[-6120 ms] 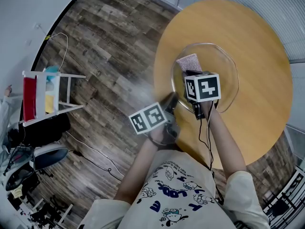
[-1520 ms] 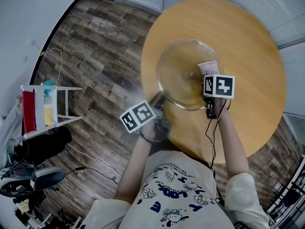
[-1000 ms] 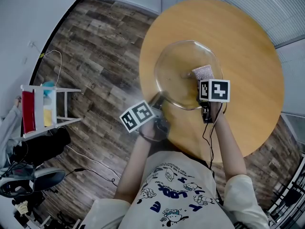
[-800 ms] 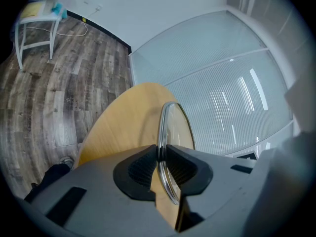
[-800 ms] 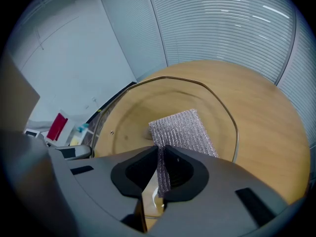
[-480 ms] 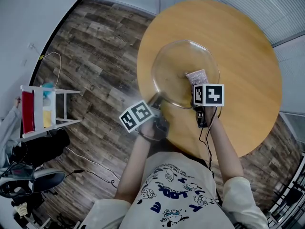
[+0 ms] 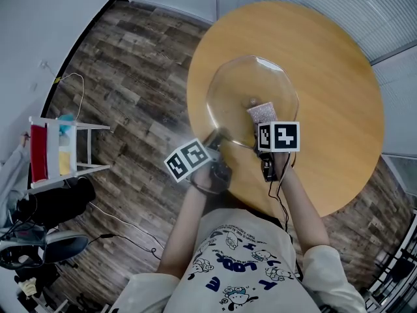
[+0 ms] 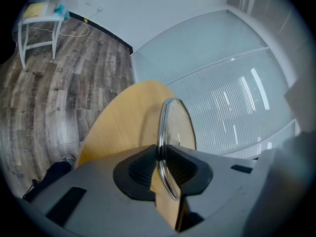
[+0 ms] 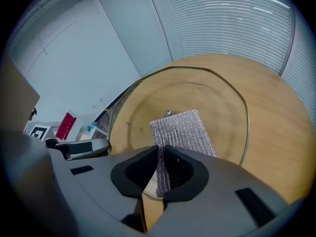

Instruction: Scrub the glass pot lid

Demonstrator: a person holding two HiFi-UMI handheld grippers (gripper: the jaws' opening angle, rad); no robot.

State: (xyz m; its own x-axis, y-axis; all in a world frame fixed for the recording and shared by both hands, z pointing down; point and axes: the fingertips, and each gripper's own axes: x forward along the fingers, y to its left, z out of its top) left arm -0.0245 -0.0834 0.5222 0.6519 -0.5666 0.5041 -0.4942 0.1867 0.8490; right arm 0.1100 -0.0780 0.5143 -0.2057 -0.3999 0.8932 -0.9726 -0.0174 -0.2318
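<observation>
Currently the round clear glass pot lid [image 7: 238,87] is seen over the left part of the round light-wood counter [image 7: 332,77], close to the near-left edge. Whether it is resting flat or raised slightly cannot be told. A thin metal rim is carried round the glass, and a small screw [image 9: 169,113] is seen at the lid's centre.

Left tool [image 7: 217,137]: jaws are pressed onto the lid's rim at its near-left side. In the left gripper view the lid [image 8: 177,125] is presented edge-on, and its rim is pinched between the two dark pads of the left tool [image 8: 161,156] with only a narrow gap left.

Right tool [image 7: 262,126]: jaws are closed on a silver-grey ribbed scrub pad [image 7: 262,112]. In the right gripper view the near end of the pad [image 9: 183,131] is clamped between the pads of the right tool [image 9: 162,157]. The rest of the pad is laid out on the glass [image 9: 207,90], with its far edge just beside the centre screw. The pad is placed right of centre on the lid, toward the near rim.

A black cable [image 7: 281,194] is run from the right tool back along the forearm. A small white rack [image 7: 62,139] holding red and yellow items is seen on the dark wood-plank floor [image 7: 130,64], well apart from the counter.
</observation>
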